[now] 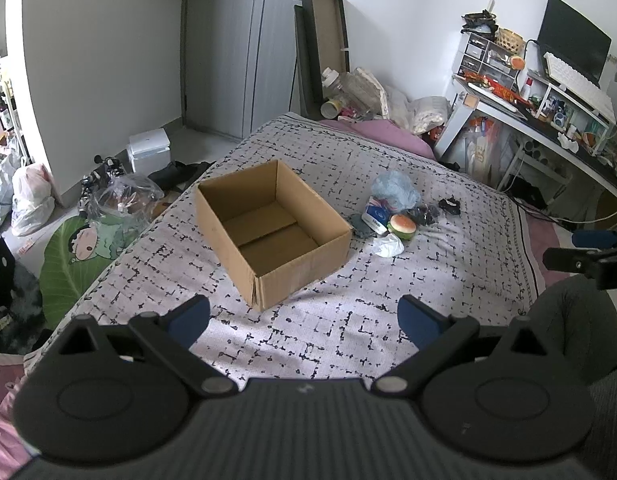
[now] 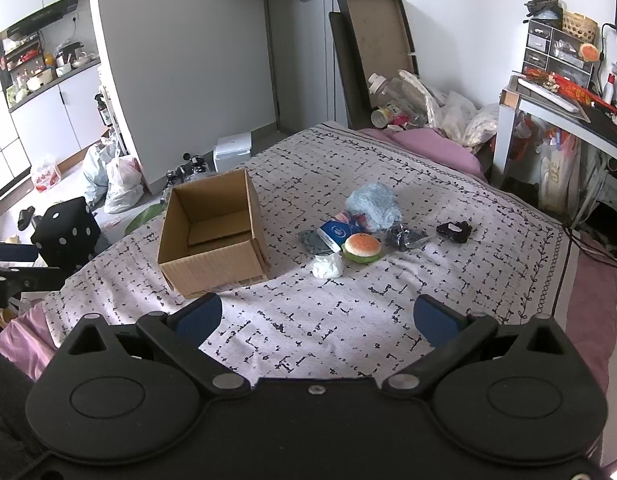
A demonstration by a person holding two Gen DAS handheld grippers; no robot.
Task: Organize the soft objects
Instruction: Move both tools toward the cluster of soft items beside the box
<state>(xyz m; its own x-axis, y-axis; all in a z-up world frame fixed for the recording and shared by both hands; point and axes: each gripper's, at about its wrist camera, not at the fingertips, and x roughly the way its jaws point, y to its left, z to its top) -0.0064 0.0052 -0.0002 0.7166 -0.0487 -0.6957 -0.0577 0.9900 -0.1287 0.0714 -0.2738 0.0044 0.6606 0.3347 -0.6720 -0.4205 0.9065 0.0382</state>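
Observation:
An open, empty cardboard box [image 1: 273, 232] [image 2: 212, 236] stands on the patterned bedspread [image 1: 348, 332] [image 2: 328, 320]. To its right lies a cluster of soft items: a fluffy blue cloth [image 1: 394, 190] [image 2: 374, 205], a burger-shaped squishy toy [image 1: 402, 226] [image 2: 362, 248], a blue-and-white packet [image 1: 375, 216] [image 2: 333, 233], a crumpled white piece [image 1: 388, 245] [image 2: 327, 266], a grey piece [image 2: 310, 240] and dark items [image 1: 448, 205] [image 2: 454, 231]. My left gripper [image 1: 304, 320] hovers open near the bed's front, short of the box. My right gripper [image 2: 318, 316] is open too, short of the cluster. Both hold nothing.
A desk [image 1: 548, 120] [image 2: 568, 108] with a monitor and clutter stands at the right. Bags, bottles and a flat board [image 2: 376, 40] pile up behind the bed. On the floor to the left lie plastic bags [image 2: 120, 184], a white bin [image 1: 148, 150] and a green cushion [image 1: 76, 256].

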